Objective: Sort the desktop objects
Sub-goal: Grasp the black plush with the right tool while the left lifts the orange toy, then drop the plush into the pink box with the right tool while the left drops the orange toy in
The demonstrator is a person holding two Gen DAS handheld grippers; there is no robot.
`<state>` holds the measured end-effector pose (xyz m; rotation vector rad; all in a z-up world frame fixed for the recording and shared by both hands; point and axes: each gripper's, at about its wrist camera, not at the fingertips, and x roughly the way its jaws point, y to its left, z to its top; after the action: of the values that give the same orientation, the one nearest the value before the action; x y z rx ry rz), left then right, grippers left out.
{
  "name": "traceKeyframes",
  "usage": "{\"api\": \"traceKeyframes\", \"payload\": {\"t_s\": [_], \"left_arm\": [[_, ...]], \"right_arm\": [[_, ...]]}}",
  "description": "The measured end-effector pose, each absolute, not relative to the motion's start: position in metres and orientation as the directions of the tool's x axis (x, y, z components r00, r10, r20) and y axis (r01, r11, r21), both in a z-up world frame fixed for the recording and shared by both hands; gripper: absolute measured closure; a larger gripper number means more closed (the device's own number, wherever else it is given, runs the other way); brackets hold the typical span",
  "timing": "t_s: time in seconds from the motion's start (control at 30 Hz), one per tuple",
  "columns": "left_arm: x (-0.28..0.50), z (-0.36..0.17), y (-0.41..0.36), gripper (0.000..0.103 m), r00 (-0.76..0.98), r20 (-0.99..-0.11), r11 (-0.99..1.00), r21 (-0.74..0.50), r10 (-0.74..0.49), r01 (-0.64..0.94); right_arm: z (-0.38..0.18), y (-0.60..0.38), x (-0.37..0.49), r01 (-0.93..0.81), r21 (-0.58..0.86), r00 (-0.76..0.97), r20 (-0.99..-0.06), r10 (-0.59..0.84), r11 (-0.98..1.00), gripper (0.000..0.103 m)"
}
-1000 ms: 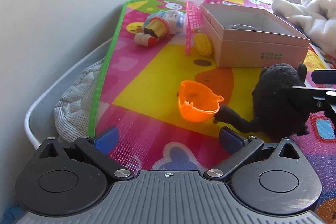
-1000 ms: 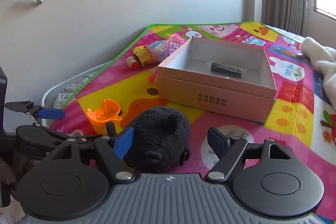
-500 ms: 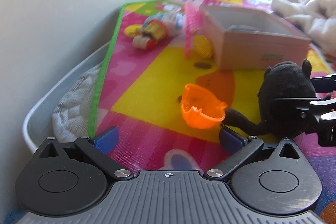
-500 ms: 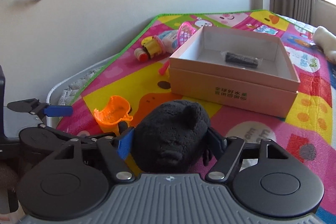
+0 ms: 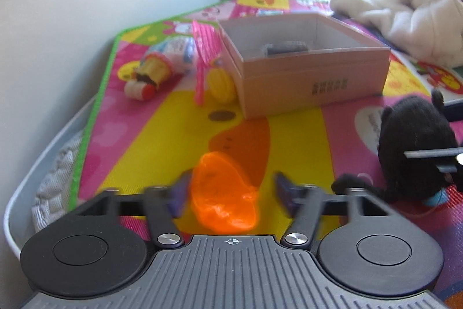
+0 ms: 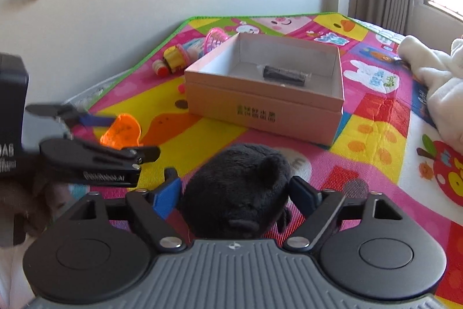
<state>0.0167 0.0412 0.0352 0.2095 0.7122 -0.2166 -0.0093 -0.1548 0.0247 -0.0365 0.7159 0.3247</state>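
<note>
My right gripper (image 6: pixel 235 194) is shut on a black plush toy (image 6: pixel 240 187), which also shows at the right of the left wrist view (image 5: pixel 413 161). My left gripper (image 5: pixel 228 193) has its jaws around an orange plastic cup (image 5: pixel 224 193), blurred by motion, with a gap on the right side. The cup also shows in the right wrist view (image 6: pixel 121 131) between the left gripper's fingers. An open pink cardboard box (image 6: pixel 289 106) with a dark cylinder (image 6: pixel 285 73) inside stands beyond, on the colourful play mat (image 6: pixel 376 118).
A pink toy basket (image 5: pixel 204 60), a yellow toy (image 5: pixel 221 81) and a toy bottle (image 5: pixel 162 64) lie left of the box near the wall. A white blanket (image 5: pixel 405 10) lies at the far right. A grey tray (image 5: pixel 43 152) borders the mat's left edge.
My left gripper has moved forward until the orange cup sits between its jaws, which have narrowed. My right gripper has closed on the black plush.
</note>
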Motion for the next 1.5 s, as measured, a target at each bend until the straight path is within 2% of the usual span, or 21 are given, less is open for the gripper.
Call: {"api": "traceKeyframes", "payload": {"t_s": [0.07, 0.13, 0.2, 0.3, 0.53, 0.8, 1.0, 1.2, 1.27, 1.3, 1.33, 1.43, 1.5], "left_arm": [[0.014, 0.036, 0.044, 0.050, 0.733, -0.667, 0.960, 0.096, -0.134, 0.263], [0.008, 0.037, 0.044, 0.051, 0.734, -0.666, 0.957, 0.109, -0.131, 0.269], [0.001, 0.039, 0.044, 0.051, 0.734, -0.668, 0.953, 0.126, -0.124, 0.276], [-0.010, 0.044, 0.045, 0.051, 0.728, -0.671, 0.952, 0.108, -0.141, 0.285], [-0.044, 0.065, 0.042, 0.051, 0.752, -0.634, 0.946, 0.099, -0.180, 0.310], [-0.064, 0.093, 0.032, 0.051, 0.795, -0.571, 0.939, 0.115, -0.204, 0.323], [-0.045, 0.125, 0.023, 0.051, 0.826, -0.498, 0.937, 0.070, -0.263, 0.341], [0.014, 0.183, 0.002, 0.053, 0.902, -0.323, 0.941, 0.081, -0.288, 0.330], [0.036, 0.196, -0.004, 0.045, 0.922, -0.251, 0.944, 0.072, -0.295, 0.322], [0.048, 0.199, -0.005, 0.021, 0.922, -0.241, 0.943, 0.067, -0.303, 0.327], [0.060, 0.198, -0.006, 0.004, 0.919, -0.256, 0.943, 0.064, -0.300, 0.326], [0.073, 0.177, 0.005, 0.004, 0.901, -0.320, 0.951, 0.002, -0.291, 0.308], [0.078, 0.147, 0.016, 0.003, 0.853, -0.405, 0.941, -0.076, -0.330, 0.328]], "right_arm": [[0.021, -0.150, -0.001, -0.284, 0.089, 0.699, -0.663, 0.270, 0.955, 0.017], [0.019, -0.147, 0.003, -0.263, 0.078, 0.704, -0.666, 0.247, 0.962, 0.018], [0.022, -0.146, 0.003, -0.249, 0.062, 0.712, -0.665, 0.226, 0.967, 0.034], [0.028, -0.149, -0.001, -0.233, 0.077, 0.704, -0.674, 0.222, 0.970, 0.037], [0.052, -0.154, -0.034, -0.274, 0.051, 0.713, -0.659, 0.239, 0.960, 0.040], [0.098, -0.177, -0.066, -0.301, 0.046, 0.755, -0.599, 0.267, 0.953, 0.040], [0.140, -0.197, -0.048, -0.281, 0.081, 0.817, -0.503, 0.282, 0.956, 0.040], [0.214, -0.223, 0.020, -0.281, 0.183, 0.883, -0.335, 0.328, 0.942, 0.040], [0.231, -0.228, 0.049, -0.292, 0.205, 0.884, -0.314, 0.346, 0.934, 0.037], [0.235, -0.228, 0.065, -0.288, 0.203, 0.885, -0.318, 0.341, 0.936, 0.032], [0.236, -0.229, 0.077, -0.270, 0.199, 0.891, -0.319, 0.322, 0.942, 0.031], [0.222, -0.233, 0.098, -0.239, 0.194, 0.900, -0.325, 0.292, 0.952, 0.025], [0.201, -0.236, 0.107, -0.229, 0.200, 0.895, -0.341, 0.287, 0.953, 0.024]]}}
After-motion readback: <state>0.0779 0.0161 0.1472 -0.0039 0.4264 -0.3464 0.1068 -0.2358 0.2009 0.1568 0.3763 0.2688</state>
